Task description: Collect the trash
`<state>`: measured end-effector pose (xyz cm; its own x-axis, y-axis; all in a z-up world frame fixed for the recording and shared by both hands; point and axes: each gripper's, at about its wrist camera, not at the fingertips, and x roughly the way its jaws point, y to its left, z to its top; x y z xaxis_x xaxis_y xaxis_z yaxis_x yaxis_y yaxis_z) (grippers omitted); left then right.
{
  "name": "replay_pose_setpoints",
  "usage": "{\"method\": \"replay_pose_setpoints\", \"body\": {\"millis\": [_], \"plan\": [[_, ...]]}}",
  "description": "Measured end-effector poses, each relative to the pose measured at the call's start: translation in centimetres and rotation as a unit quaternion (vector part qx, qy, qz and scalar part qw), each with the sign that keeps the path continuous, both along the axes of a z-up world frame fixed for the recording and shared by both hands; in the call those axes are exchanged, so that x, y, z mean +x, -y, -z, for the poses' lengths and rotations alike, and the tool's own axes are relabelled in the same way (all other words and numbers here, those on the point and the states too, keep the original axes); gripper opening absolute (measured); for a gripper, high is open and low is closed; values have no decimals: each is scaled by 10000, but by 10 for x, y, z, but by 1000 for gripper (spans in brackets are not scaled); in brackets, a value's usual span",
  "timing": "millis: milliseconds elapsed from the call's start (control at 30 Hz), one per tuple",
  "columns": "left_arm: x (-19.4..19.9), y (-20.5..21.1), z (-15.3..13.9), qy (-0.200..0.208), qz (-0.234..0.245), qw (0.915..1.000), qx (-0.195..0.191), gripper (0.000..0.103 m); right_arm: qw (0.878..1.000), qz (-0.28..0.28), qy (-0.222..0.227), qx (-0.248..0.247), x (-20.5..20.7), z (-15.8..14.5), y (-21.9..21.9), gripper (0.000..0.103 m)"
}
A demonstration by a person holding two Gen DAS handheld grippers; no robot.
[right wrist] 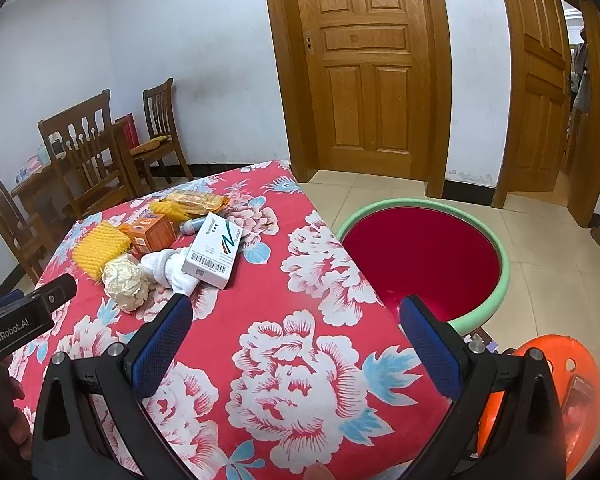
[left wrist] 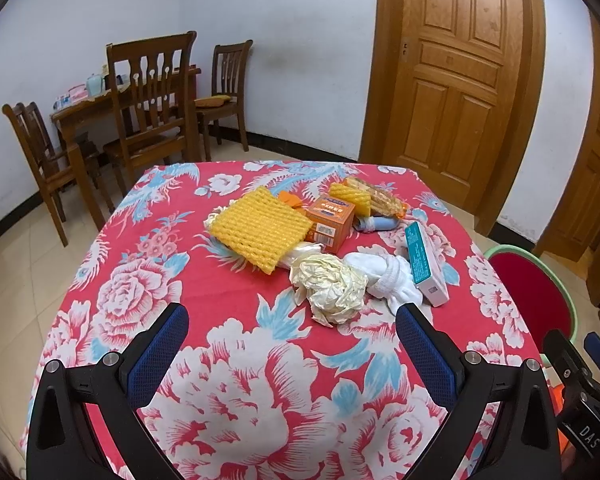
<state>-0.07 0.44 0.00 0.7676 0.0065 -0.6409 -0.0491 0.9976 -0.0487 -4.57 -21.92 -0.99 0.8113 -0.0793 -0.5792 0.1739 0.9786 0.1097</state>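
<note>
Trash lies on the red floral tablecloth [left wrist: 148, 264]: a yellow foam net [left wrist: 260, 228], an orange box [left wrist: 330, 220], a crumpled cream paper ball [left wrist: 332, 284], white cloth [left wrist: 392, 280], a white and teal box [left wrist: 424, 264] and a snack packet [left wrist: 380, 196]. My left gripper [left wrist: 292, 320] is open and empty, just short of the paper ball. My right gripper [right wrist: 296, 312] is open and empty over the table's right edge, next to a red basin with a green rim [right wrist: 424, 256]. The paper ball [right wrist: 126, 280] and white box [right wrist: 216, 256] lie to its left.
The basin [left wrist: 532, 292] stands on the floor right of the table. An orange plastic stool [right wrist: 560, 392] is at lower right. A wooden dining table with chairs [left wrist: 148, 100] stands at the back left. Wooden doors [left wrist: 456, 72] are behind.
</note>
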Motion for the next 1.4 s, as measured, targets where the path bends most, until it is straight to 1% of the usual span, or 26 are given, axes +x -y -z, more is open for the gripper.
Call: {"method": "replay_pose_setpoints", "body": {"millis": [1400], "plan": [[-2, -1, 3, -41, -14, 10000, -7, 103, 10000, 7, -26, 26, 0, 3, 1, 102]]}}
